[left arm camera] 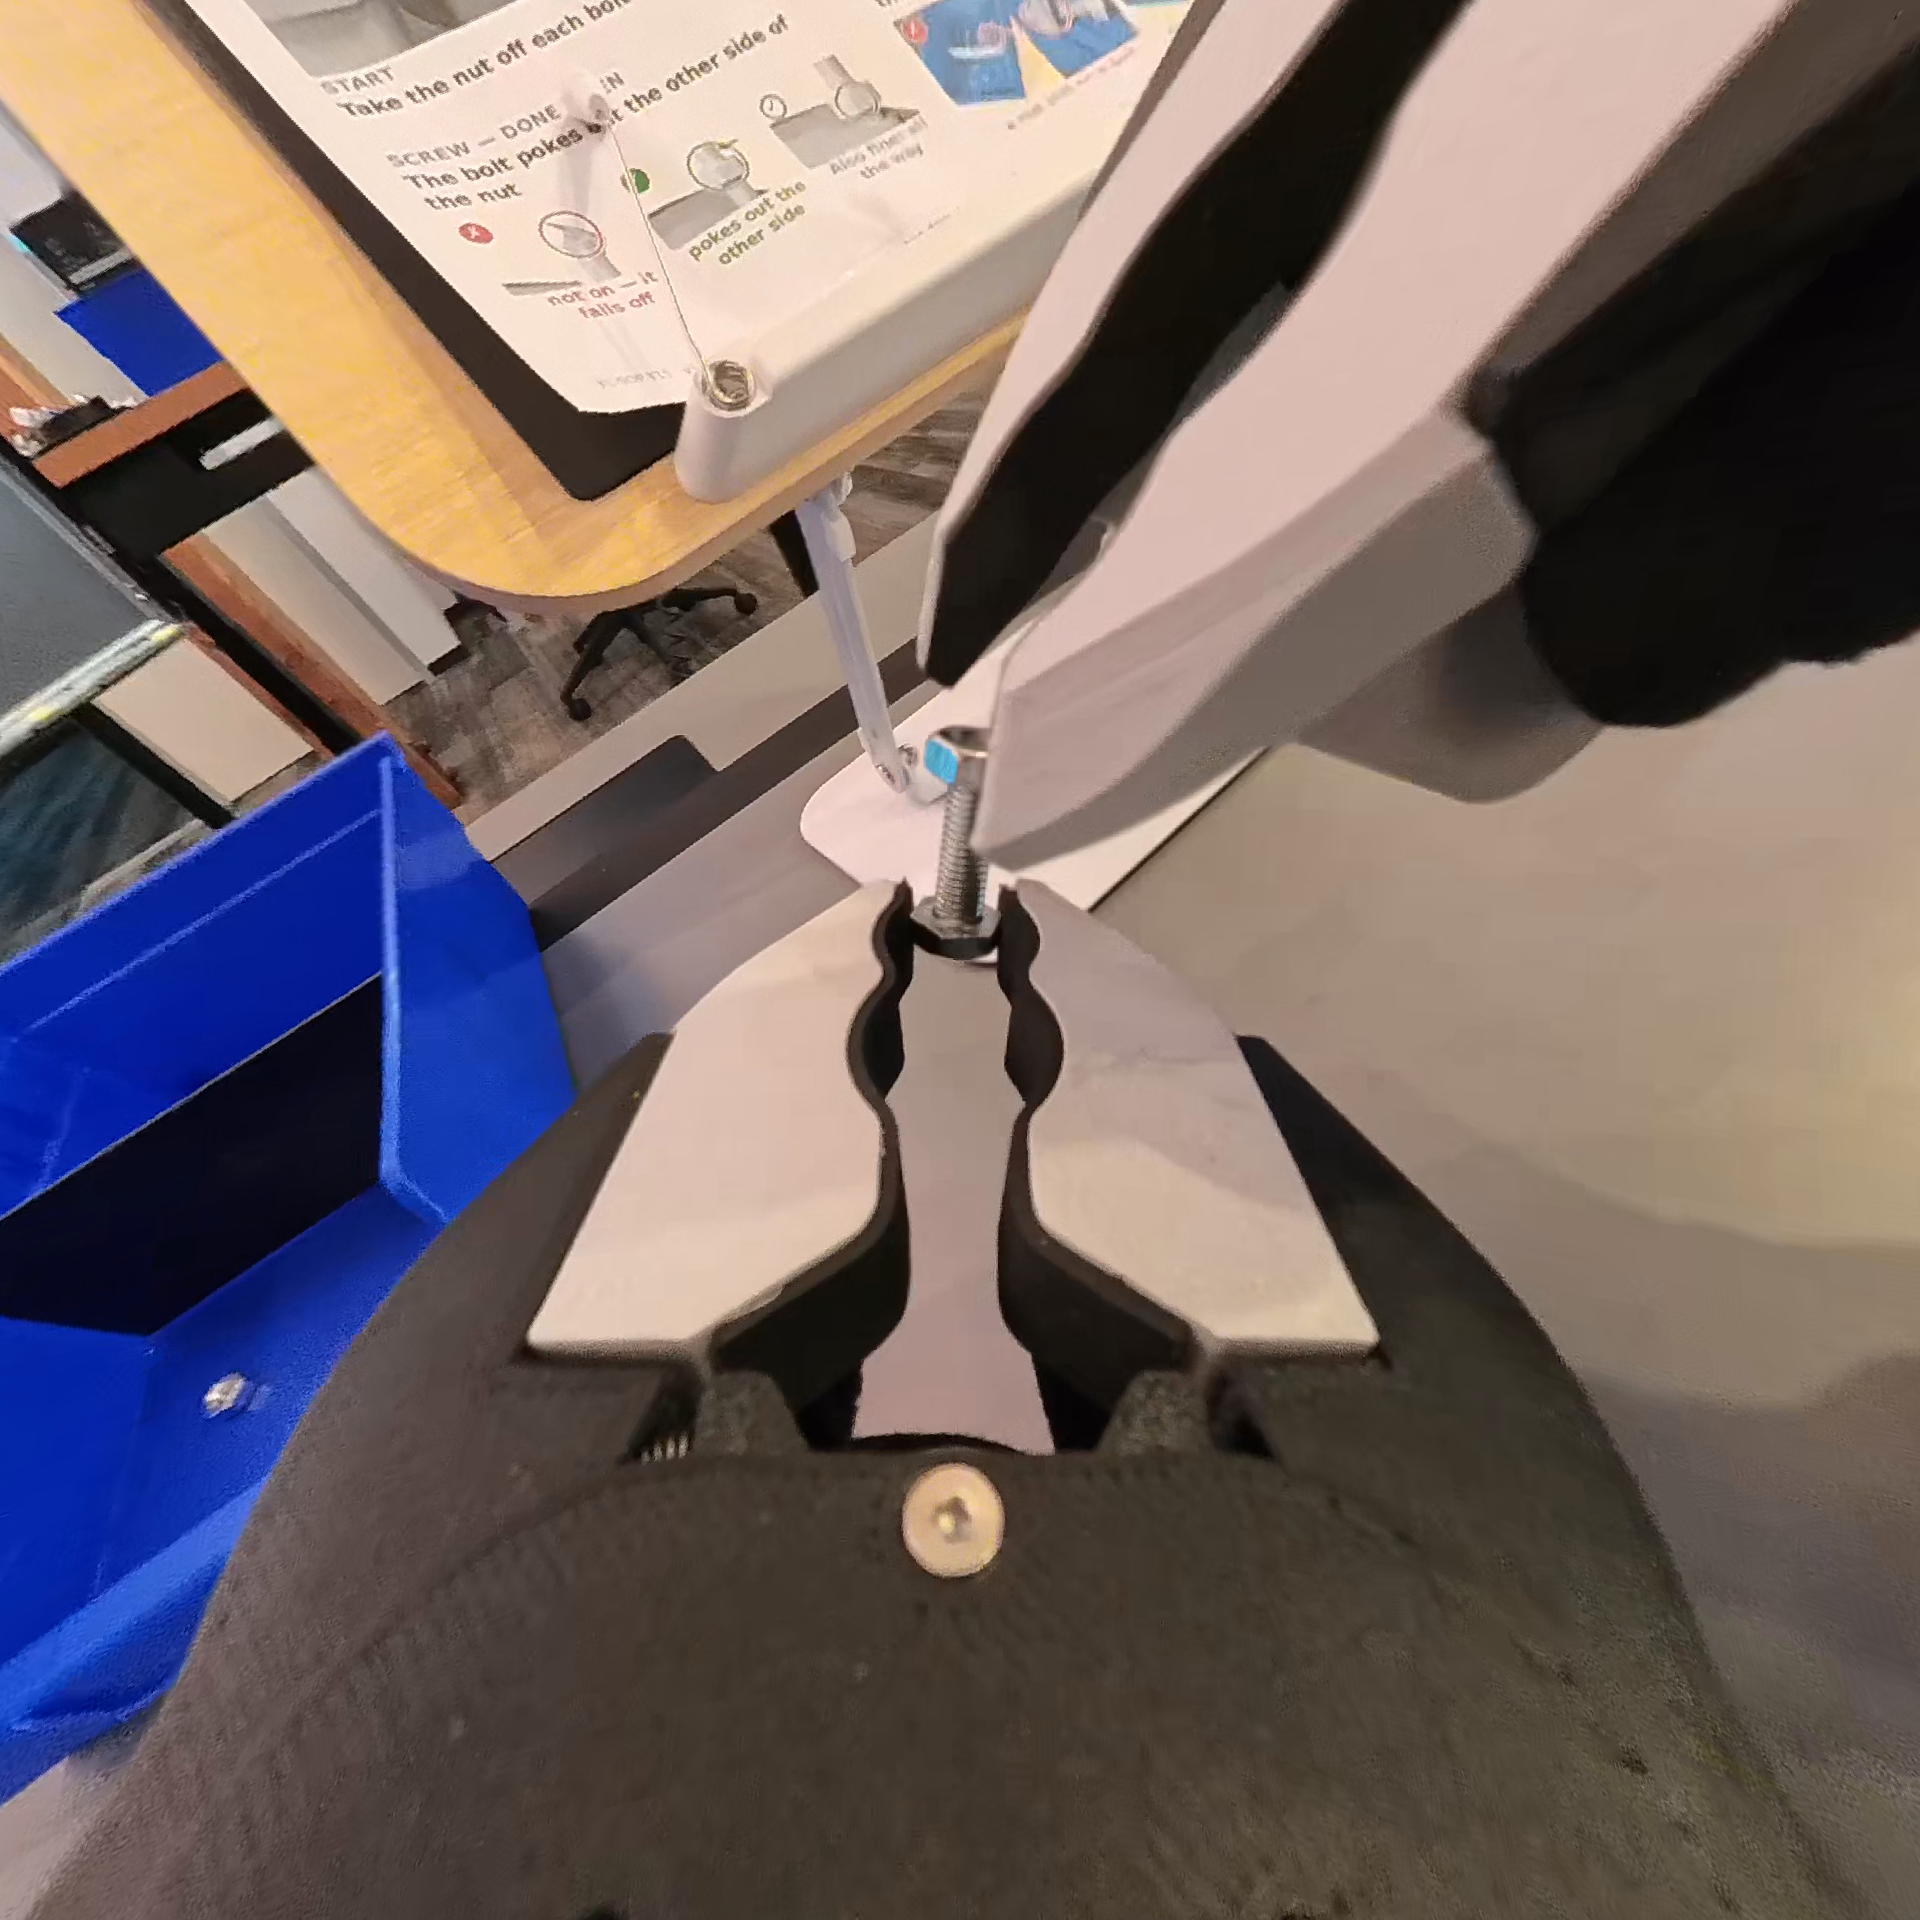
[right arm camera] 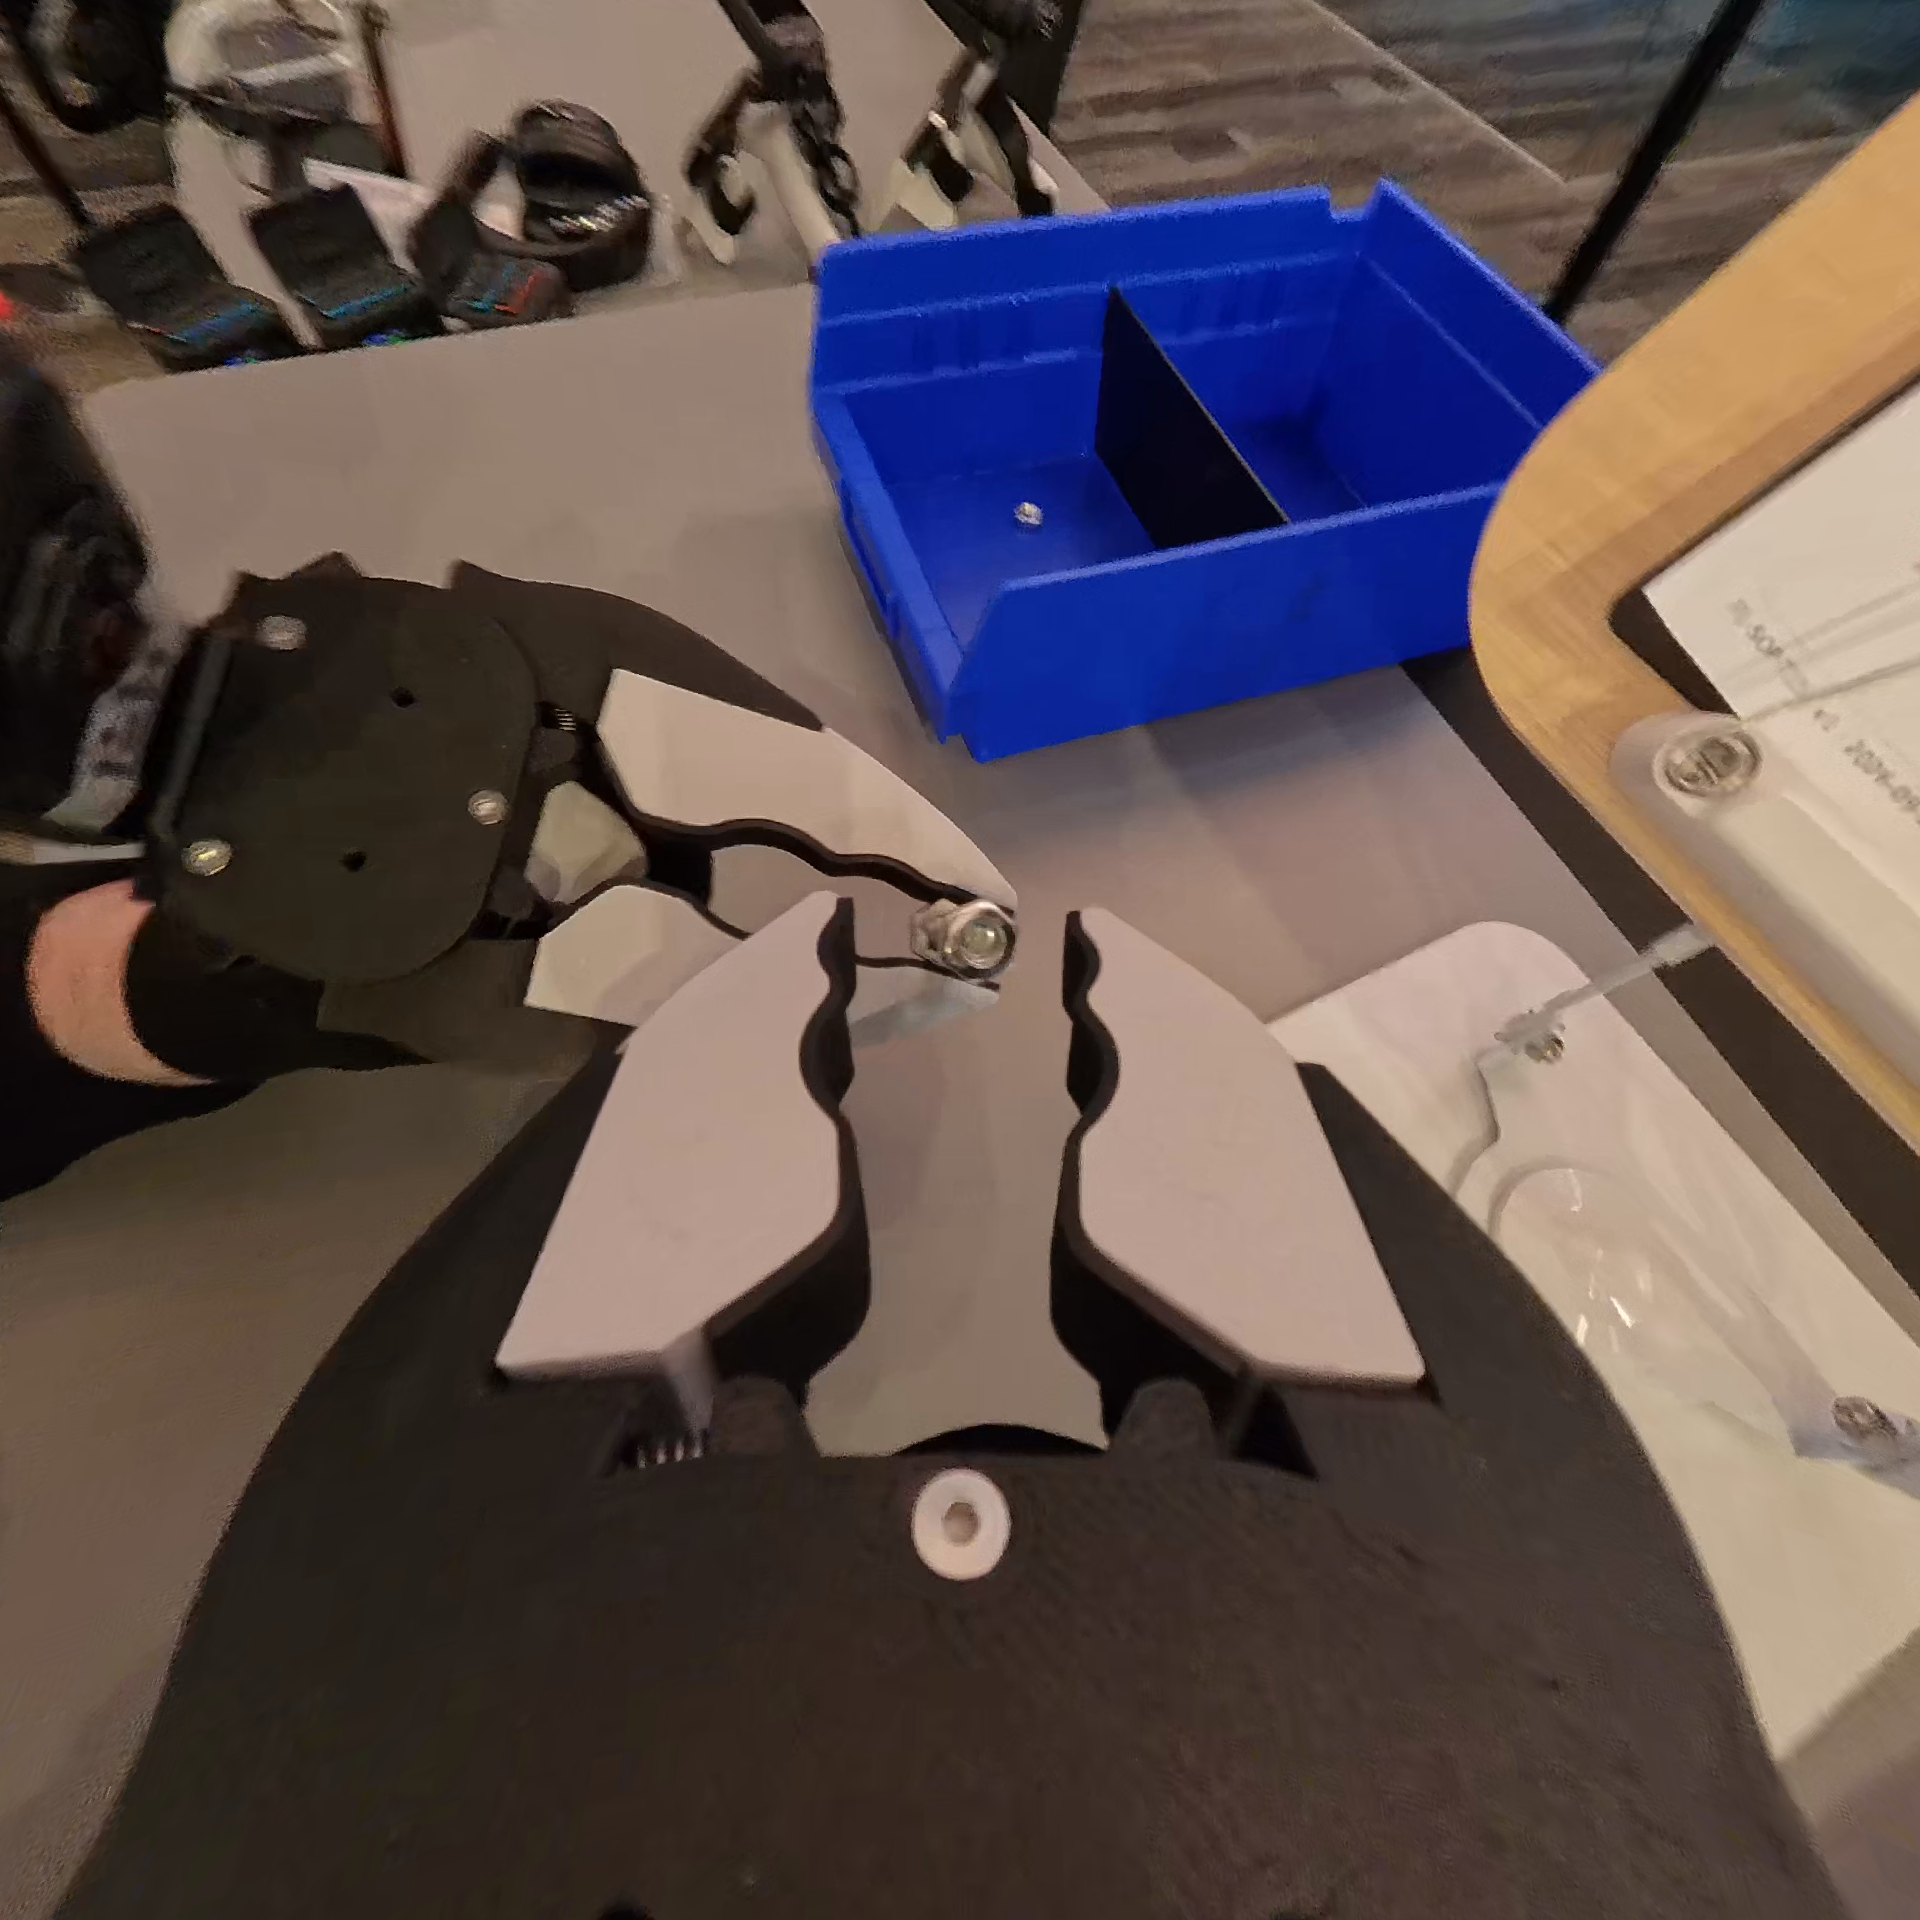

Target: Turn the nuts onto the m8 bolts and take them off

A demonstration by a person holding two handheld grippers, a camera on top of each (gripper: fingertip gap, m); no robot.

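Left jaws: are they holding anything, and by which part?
Yes. The left gripper clamps the nut on a bolt, which stands up from it. The right gripper is open, holding nothing.

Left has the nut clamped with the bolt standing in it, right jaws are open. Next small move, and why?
Probably close the right gripper back on the bolt head for another turn: its fingers stand apart beside it, while the left gripper pinches the nut.

Your bolt (left arm camera: 951,831) stands upright above the grey table, silver, threads bare along most of its shank, its hex head at 12 o'clock with a blue patch on one flat. The dark hex nut (left arm camera: 954,940) sits at its 6 o'clock end. Another small nut (right arm camera: 1027,511), probably loose, lies in the blue bin's left compartment.
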